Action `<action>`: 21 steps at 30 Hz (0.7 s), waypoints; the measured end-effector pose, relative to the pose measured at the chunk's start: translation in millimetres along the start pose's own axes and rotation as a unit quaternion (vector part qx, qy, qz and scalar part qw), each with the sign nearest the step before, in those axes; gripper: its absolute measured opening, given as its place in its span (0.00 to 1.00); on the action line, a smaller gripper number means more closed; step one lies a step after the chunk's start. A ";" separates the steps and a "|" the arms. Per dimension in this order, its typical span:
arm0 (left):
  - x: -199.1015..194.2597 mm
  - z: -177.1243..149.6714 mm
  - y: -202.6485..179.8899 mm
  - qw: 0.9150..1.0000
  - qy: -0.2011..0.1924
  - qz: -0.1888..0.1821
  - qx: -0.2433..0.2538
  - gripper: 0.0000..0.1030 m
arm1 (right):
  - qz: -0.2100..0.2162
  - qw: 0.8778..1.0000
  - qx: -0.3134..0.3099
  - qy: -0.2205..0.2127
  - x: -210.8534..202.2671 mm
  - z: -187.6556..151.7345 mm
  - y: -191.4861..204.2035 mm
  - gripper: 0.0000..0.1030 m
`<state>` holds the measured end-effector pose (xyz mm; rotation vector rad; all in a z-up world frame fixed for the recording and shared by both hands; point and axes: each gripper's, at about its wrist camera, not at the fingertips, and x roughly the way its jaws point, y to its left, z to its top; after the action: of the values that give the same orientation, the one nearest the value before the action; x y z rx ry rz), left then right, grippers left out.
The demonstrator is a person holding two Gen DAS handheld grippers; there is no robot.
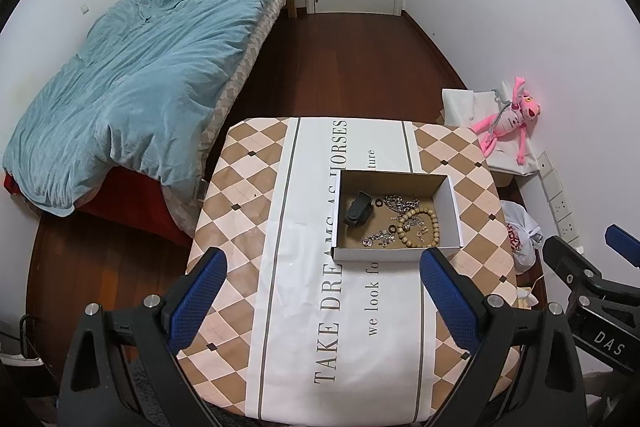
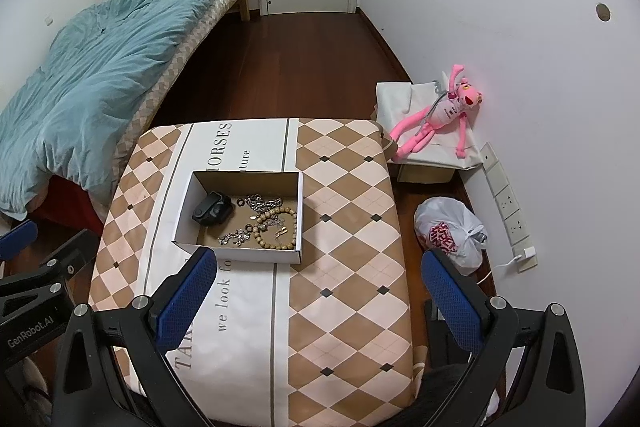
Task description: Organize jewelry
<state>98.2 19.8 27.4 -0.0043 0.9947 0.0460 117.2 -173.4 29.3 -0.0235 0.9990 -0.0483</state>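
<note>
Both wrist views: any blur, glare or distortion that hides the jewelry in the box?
Left wrist view: sharp, evenly lit, no glare; fisheye bends the walls and darkens the corners, yet the wooden bead bracelet and chains in the box stay readable. Right wrist view: same bending, soft shadows only, box contents clear but small.

The cardboard box (image 1: 396, 253) has matt white walls and a raw brown floor. Inside it, beside the matt black plastic case (image 1: 357, 210), lie shiny metal chains (image 1: 400, 203) and what look like wooden beads (image 1: 420, 227).
</note>
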 end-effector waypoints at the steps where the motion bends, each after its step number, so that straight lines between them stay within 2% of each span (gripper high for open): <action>1: 0.1 -0.1 0.0 1.000 0.000 0.000 0.001 0.96 | 0.000 1.000 0.000 -0.001 -0.4 0.2 -0.1 1.00; 21: -4.3 1.4 1.8 1.000 -0.003 0.001 0.001 0.96 | -0.001 1.000 -0.001 -0.001 -1.4 0.1 1.5 1.00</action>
<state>97.0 21.4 31.8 -0.0004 0.9896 0.0472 116.6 -171.9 30.5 -0.0261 0.9972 -0.0489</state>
